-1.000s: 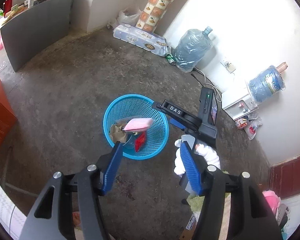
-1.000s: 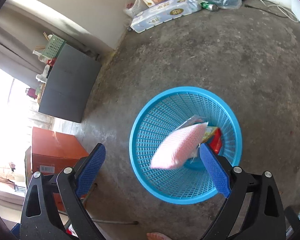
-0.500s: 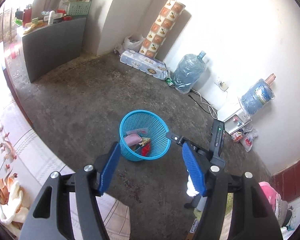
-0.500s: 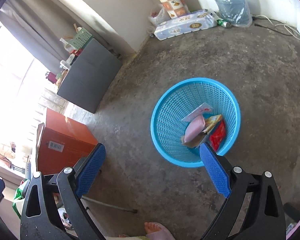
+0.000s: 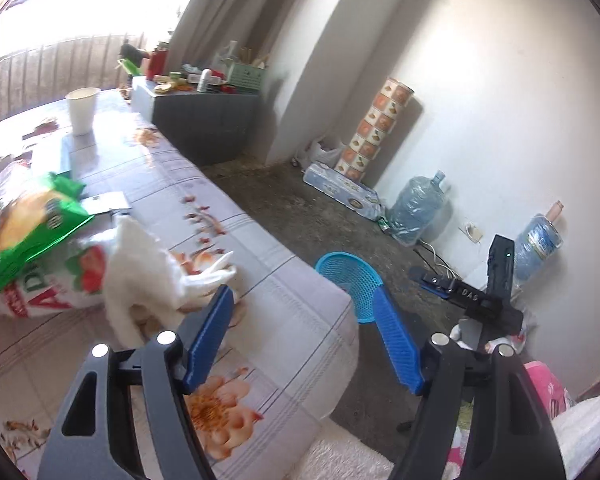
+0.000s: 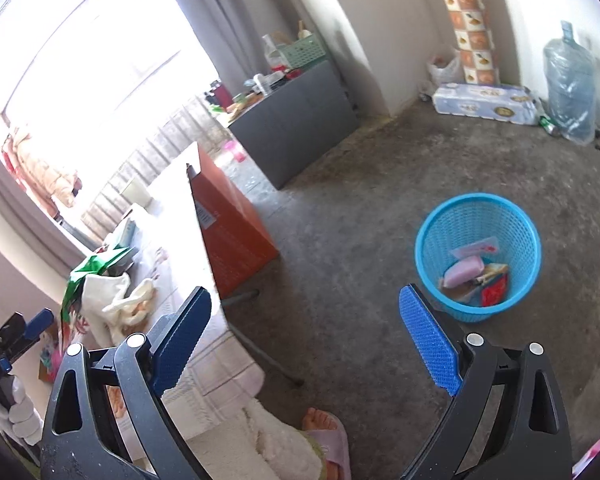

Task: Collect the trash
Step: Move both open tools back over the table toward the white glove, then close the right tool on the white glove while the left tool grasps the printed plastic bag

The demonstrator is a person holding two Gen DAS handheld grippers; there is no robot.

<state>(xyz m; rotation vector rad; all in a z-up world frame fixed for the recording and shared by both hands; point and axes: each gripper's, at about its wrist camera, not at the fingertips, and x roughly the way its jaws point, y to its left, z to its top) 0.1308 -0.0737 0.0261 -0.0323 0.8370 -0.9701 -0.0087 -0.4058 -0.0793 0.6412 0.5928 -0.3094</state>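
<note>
Each camera sits on a gripper and looks forward along its two blue fingers, tipped a bit down. The left wrist view looks over a table (image 5: 283,320) with a flowery cloth, which is close, and on to the white wall far off. The right wrist view looks down at the grey floor (image 6: 380,208) from higher up, with the same table (image 6: 219,360) at its left edge. Both views show the blue basket (image 5: 350,276) (image 6: 478,256), the big water bottle (image 5: 418,208) (image 6: 570,88) by the wall and the dark cabinet (image 5: 207,128) (image 6: 295,124)
</note>
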